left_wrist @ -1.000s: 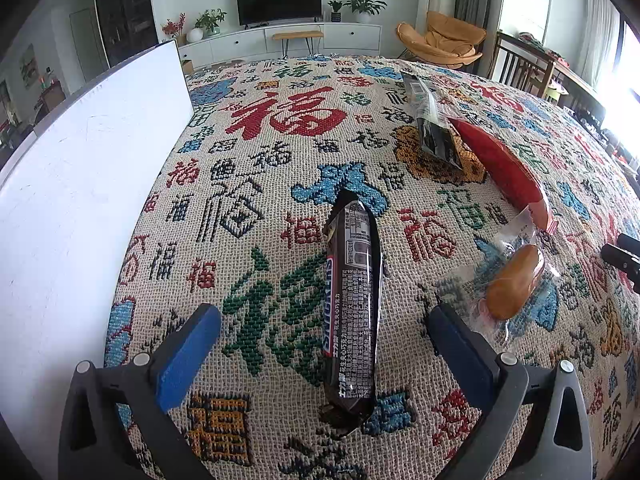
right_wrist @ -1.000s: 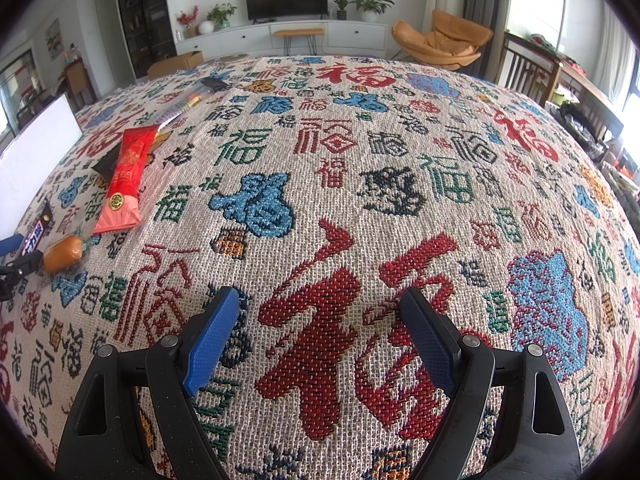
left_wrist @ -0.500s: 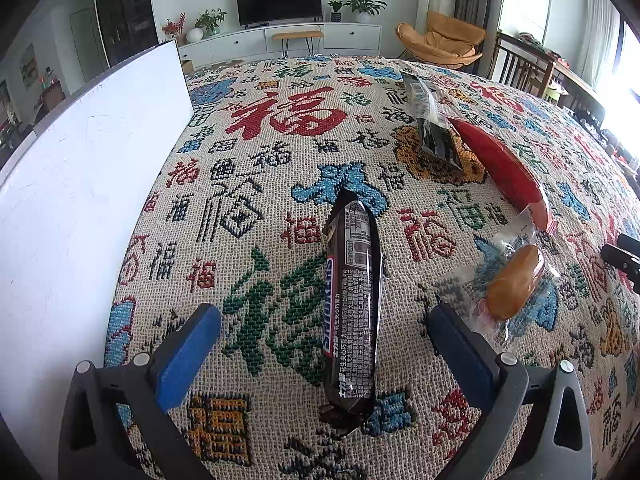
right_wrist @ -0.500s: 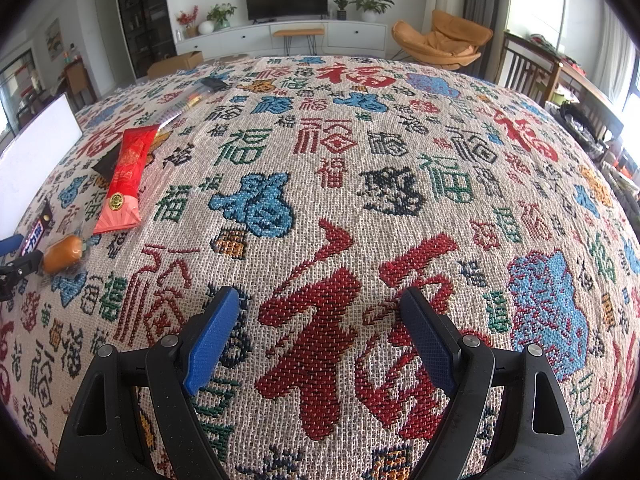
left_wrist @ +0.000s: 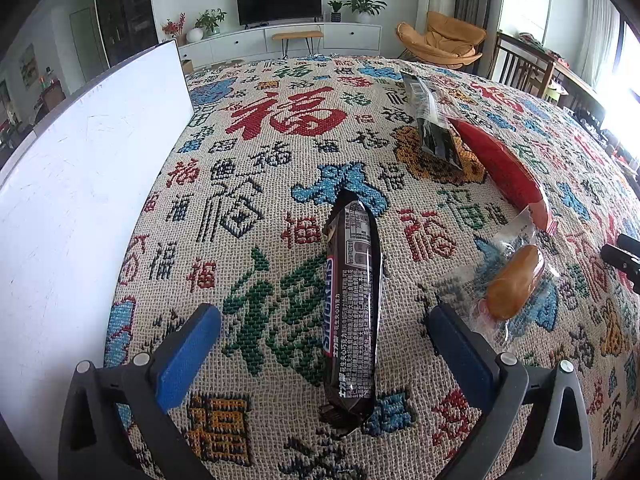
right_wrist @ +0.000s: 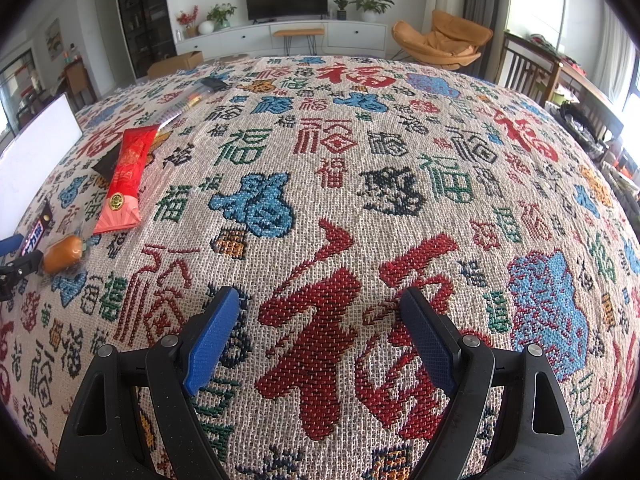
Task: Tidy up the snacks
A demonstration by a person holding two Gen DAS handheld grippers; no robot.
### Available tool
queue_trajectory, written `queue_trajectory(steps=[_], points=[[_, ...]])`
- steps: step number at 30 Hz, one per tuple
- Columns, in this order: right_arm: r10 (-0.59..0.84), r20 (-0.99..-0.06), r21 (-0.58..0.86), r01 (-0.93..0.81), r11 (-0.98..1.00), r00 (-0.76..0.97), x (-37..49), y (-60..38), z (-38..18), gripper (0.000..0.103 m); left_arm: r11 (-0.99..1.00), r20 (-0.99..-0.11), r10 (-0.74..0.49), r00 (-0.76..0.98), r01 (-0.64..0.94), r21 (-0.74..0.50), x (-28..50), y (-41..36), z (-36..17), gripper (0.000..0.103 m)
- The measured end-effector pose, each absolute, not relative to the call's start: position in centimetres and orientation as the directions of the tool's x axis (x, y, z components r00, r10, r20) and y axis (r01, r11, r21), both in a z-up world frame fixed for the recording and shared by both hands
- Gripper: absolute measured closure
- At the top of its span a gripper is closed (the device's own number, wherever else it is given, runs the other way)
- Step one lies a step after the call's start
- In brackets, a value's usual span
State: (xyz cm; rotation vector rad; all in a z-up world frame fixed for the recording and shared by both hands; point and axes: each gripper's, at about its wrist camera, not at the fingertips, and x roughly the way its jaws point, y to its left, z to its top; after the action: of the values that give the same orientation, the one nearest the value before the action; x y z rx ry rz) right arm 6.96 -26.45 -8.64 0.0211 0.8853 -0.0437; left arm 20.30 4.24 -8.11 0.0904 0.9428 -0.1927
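A brown Snickers bar point(left_wrist: 353, 304) lies lengthwise on the patterned cloth, right between the wide-apart fingers of my open left gripper point(left_wrist: 320, 324), untouched. To its right rests a clear-wrapped orange bun point(left_wrist: 514, 282), then a long red packet point(left_wrist: 506, 168) and a dark packet point(left_wrist: 434, 128) further back. In the right wrist view the red packet point(right_wrist: 126, 178), the bun point(right_wrist: 62, 254) and the Snickers bar point(right_wrist: 36, 234) sit far to the left. My right gripper point(right_wrist: 320, 308) is open over bare cloth, holding nothing.
A white box wall point(left_wrist: 80, 184) stands along the left of the cloth, close to my left gripper. A clear packet with coloured contents point(right_wrist: 192, 98) lies at the far left back in the right wrist view. Chairs point(right_wrist: 528, 76) stand beyond the table's right side.
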Motion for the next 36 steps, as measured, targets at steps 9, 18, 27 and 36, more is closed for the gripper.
queue_trajectory(steps=[9, 18, 27, 36], points=[[-0.029, -0.774, 0.001, 0.046, 0.999, 0.632, 7.0, -26.5, -8.6, 0.018, 0.979, -0.811, -0.125, 0.572, 0.204, -0.007, 20.3, 4.3, -8.1, 0.000], [-0.029, -0.774, 0.000, 0.046, 0.999, 0.632, 7.0, -26.4, -8.6, 0.018, 0.979, -0.810, -0.124, 0.573, 0.202, -0.008, 20.3, 4.2, -8.1, 0.000], [0.076, -0.759, 0.173, 0.089, 0.981, 0.647, 7.1, -25.3, -7.2, 0.018, 0.979, -0.810, -0.124, 0.573, 0.202, -0.007, 20.3, 4.2, -8.1, 0.000], [0.174, -0.837, 0.095, -0.176, 0.980, 0.518, 17.9, -13.7, -7.0, 0.019, 0.979, -0.810, -0.124, 0.573, 0.202, -0.007, 20.3, 4.2, -8.1, 0.000]])
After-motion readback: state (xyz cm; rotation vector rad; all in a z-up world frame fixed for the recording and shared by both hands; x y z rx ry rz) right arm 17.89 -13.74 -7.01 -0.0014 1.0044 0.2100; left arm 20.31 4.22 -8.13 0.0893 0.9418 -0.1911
